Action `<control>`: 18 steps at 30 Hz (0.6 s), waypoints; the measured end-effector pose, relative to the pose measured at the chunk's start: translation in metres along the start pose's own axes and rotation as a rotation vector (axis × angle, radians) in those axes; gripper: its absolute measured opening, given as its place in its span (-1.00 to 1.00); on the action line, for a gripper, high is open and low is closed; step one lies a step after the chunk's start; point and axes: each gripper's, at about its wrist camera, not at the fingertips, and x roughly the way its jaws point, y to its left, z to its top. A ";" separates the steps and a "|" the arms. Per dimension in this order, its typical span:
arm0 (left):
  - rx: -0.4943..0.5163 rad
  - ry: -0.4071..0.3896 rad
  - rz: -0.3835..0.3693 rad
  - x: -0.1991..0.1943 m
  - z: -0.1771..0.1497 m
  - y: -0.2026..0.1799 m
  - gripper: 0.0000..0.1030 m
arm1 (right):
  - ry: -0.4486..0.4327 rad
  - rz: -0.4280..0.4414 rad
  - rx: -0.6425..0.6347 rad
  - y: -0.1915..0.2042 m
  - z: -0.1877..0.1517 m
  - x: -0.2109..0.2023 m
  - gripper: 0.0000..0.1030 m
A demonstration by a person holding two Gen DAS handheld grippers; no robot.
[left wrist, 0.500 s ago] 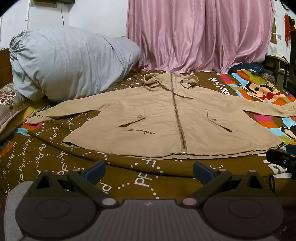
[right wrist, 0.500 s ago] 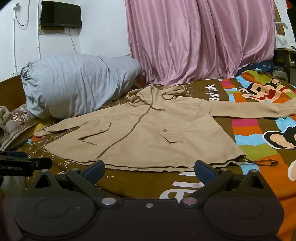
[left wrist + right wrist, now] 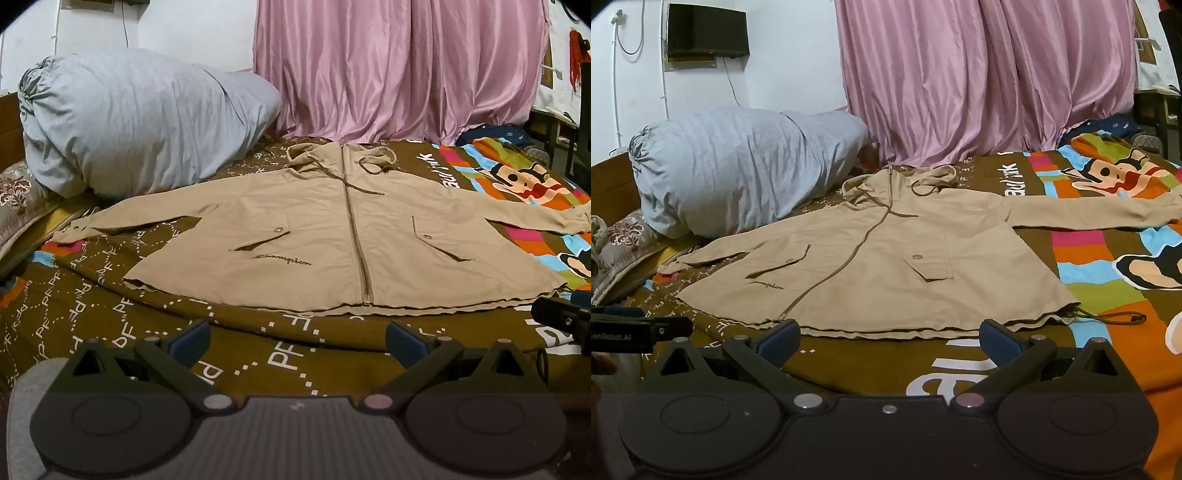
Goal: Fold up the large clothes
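Both tongs, left (image 3: 297, 338) and right (image 3: 888, 338), gape empty before the jacket (image 3: 332, 236); soft, limp cloth, probably best pinched at its hem corners.

A home bedroom is showing here. A bed (image 3: 1108, 295) under a cartoon-print sheet is stretching out ahead of the tool, with a grey bundle of bedding (image 3: 738, 173) and a patterned pillow (image 3: 624, 240) lying at its far left. Pink curtains (image 3: 979, 74) are hanging behind the bed, and a small black screen (image 3: 705, 33) is sitting high on the white wall, upper left.
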 end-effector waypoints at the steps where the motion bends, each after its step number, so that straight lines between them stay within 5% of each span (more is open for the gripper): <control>1: -0.001 0.000 -0.001 0.000 0.000 0.000 0.99 | 0.000 0.001 0.001 0.000 0.000 0.000 0.99; 18: -0.003 0.004 -0.002 0.000 0.000 0.000 0.99 | 0.003 0.001 0.006 -0.001 0.000 0.000 0.99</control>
